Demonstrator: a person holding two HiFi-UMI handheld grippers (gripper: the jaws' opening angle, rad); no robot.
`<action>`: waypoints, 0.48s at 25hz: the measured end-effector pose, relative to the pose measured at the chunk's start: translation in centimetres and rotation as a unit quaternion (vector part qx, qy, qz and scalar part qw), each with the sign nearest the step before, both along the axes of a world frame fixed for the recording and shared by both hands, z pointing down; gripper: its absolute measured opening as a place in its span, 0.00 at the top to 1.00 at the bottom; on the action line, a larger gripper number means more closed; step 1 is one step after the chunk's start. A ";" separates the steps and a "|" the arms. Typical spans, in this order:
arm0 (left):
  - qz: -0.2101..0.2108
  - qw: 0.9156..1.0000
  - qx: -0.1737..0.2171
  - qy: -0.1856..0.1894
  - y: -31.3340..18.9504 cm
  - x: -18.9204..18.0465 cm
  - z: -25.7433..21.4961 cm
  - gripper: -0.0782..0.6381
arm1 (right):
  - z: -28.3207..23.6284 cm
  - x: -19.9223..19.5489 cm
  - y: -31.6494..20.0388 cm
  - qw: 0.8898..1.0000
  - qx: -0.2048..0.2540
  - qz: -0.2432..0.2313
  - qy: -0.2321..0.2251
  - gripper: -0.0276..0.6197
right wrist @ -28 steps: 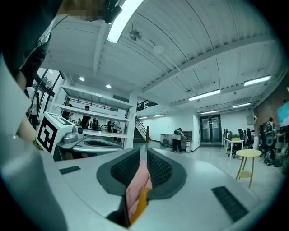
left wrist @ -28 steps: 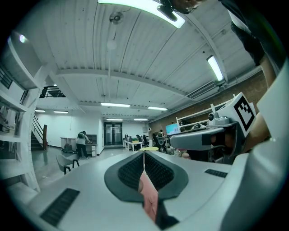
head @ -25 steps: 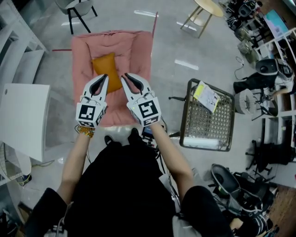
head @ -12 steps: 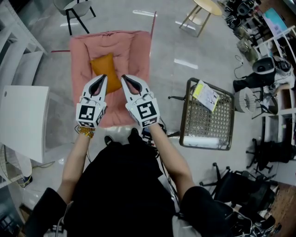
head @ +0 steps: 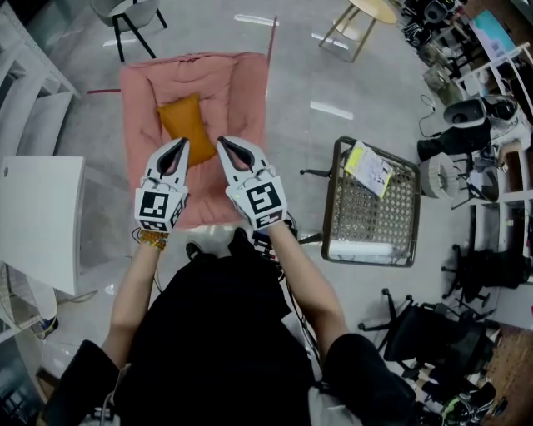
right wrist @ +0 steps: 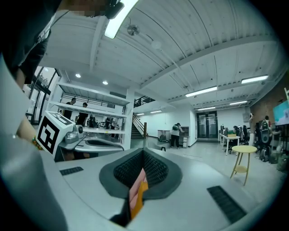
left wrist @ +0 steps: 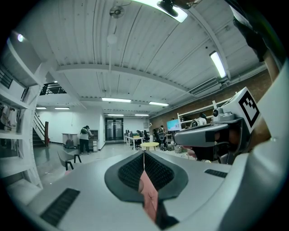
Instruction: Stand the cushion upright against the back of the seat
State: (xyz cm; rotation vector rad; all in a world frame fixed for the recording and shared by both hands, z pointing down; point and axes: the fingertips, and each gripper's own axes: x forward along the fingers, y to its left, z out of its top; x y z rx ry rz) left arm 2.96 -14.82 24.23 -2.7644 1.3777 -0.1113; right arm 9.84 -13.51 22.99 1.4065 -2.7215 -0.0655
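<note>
Cushion lies flat on pink seat; wire chair beside.

We count one orange cushion on one pink padded seat, two grippers, the left gripper and the right gripper, one wire-mesh chair, one round yellow side table and one grey chair.

Ahead: pink seat pad open from above, an orange cushion lying on it.
Left: white cabinet crowds the pad's edge.
Right: bare floor, then a wire-mesh chair.
Beyond: grey chair stands behind the pad.
</note>
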 end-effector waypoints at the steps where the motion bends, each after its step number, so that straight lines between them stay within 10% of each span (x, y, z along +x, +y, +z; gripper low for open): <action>1: 0.000 1.000 -0.001 0.000 -0.1 0.0 0.1 0.87 | 0.0 0.2 -0.1 1.000 -0.001 0.002 -0.001 0.94; 12: -0.001 1.000 -0.009 -0.008 -0.5 0.0 0.8 0.87 | 0.0 1.5 -0.8 1.000 -0.003 0.006 -0.003 0.94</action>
